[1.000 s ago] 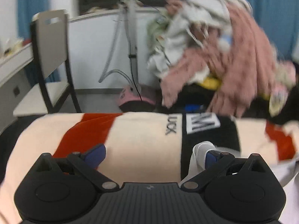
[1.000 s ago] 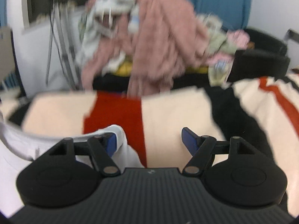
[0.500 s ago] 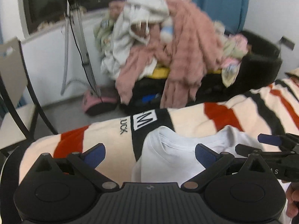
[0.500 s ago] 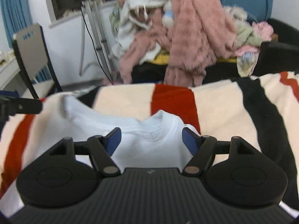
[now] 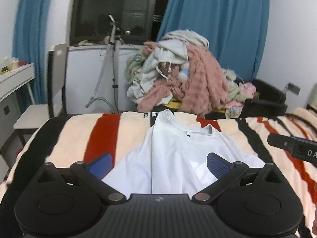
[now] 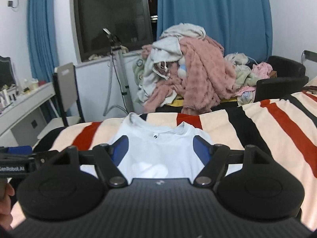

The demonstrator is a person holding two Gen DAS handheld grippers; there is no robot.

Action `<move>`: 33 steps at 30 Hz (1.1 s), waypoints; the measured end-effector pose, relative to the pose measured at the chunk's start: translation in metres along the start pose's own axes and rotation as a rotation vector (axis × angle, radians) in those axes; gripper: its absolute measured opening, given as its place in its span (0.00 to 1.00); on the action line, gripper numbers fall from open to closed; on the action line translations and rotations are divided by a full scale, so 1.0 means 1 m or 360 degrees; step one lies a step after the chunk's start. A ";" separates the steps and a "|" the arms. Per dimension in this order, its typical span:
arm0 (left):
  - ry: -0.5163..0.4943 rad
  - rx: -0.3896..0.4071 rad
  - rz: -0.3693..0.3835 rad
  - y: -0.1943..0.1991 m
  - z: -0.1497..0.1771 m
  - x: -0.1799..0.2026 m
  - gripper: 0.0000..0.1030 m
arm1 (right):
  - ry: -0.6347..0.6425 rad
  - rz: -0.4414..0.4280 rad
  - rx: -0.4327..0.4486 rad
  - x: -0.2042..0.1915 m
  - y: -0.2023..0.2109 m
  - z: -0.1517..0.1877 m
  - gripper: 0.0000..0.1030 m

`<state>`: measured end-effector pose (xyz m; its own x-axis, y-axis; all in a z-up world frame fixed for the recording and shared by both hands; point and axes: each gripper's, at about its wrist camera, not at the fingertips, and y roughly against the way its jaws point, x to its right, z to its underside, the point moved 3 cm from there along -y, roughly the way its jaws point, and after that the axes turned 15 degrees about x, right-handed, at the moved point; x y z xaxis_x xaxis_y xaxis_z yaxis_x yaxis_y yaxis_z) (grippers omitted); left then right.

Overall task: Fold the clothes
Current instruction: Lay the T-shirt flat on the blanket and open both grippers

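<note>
Left tool point(image 5: 157, 163) and right tool point(image 6: 158, 148) both spread, gripping nothing, above white T-shirt point(image 5: 178, 158) lying collar-away on striped bed blanket point(image 5: 128, 130); judged light, limp, crease-prone; pinch shoulder seams or hem corners.

White walls point(image 5: 287, 29) frame a dark window point(image 5: 118, 11) flanked by blue curtains point(image 5: 218, 25), with a ceiling light reflected in the glass. Below the window runs a white ledge point(image 5: 89, 48), and a garment steamer pole point(image 5: 116, 63) with a grey hose stands in front of it. A chair point(image 5: 53, 83) with a black frame and pale seat sits at the left beside a white desk point(image 6: 25, 103) carrying small bottles. A black armchair point(image 6: 283, 73) stands at the right, and a wall socket point(image 5: 294, 88) shows on the right wall.
</note>
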<state>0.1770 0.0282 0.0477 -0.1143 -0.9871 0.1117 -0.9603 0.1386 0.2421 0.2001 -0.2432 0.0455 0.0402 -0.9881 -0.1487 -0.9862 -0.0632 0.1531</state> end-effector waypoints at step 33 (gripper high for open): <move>-0.0093 0.0062 -0.0129 0.118 0.092 -0.002 1.00 | 0.0017 0.0042 0.0220 0.013 0.120 0.099 0.71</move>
<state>0.0408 0.0390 -0.0124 -0.0495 -0.9981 0.0368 -0.9760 0.0561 0.2104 0.0667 -0.2500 -0.0353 0.0147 -0.9906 -0.1361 -0.9996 -0.0176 0.0205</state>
